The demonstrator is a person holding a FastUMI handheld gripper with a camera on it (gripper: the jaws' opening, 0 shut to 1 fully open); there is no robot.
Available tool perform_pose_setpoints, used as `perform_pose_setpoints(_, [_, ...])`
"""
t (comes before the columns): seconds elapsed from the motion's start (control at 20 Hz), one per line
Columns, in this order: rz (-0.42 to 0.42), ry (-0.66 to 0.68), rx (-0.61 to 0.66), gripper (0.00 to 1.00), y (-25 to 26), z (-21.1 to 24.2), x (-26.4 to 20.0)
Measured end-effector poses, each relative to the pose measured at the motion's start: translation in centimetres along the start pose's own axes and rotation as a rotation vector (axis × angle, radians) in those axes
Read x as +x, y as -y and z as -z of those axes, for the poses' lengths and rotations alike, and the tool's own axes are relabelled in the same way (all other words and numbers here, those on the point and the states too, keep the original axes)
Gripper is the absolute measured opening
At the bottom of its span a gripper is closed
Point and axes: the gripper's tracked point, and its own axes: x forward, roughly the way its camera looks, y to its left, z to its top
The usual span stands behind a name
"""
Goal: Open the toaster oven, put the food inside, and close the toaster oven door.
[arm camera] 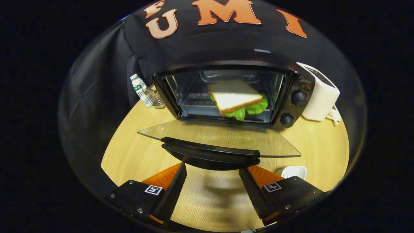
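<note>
My gripper (212, 168) stood wide and empty, just short of the black bar handle (210, 147) at twelve o'clock. The black toaster oven (292, 97) had its glass door (155, 133) lying flat open, the white-bread and lettuce sandwich (234, 97) already inside. I judged the door stiff, light, fragile, its glass slippery; best lifted by that handle.

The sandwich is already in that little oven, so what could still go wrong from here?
The sandwich sits near the front of the toaster oven, lettuce hanging out; closing the door could pinch it. The open gripper holds nothing, its fingers either side of the handle of the lowered glass door; lifted off-centre, they might slip.
</note>
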Motion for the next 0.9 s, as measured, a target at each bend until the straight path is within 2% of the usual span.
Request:
perform_pose_setpoints(0.5, [0.063,0.168,-0.018,0.97,2.1,-11.0,1.2])
perform_pose_setpoints(0.55, [0.065,0.129,-0.002,0.97,2.3,-10.6,1.3])
perform_pose_setpoints(0.75, [0.056,0.129,0.011,0.97,2.1,-10.7,0.3])
perform_pose_setpoints(0.9, [0.044,0.196,-0.023,0.97,2.5,-12.3,-2.8])
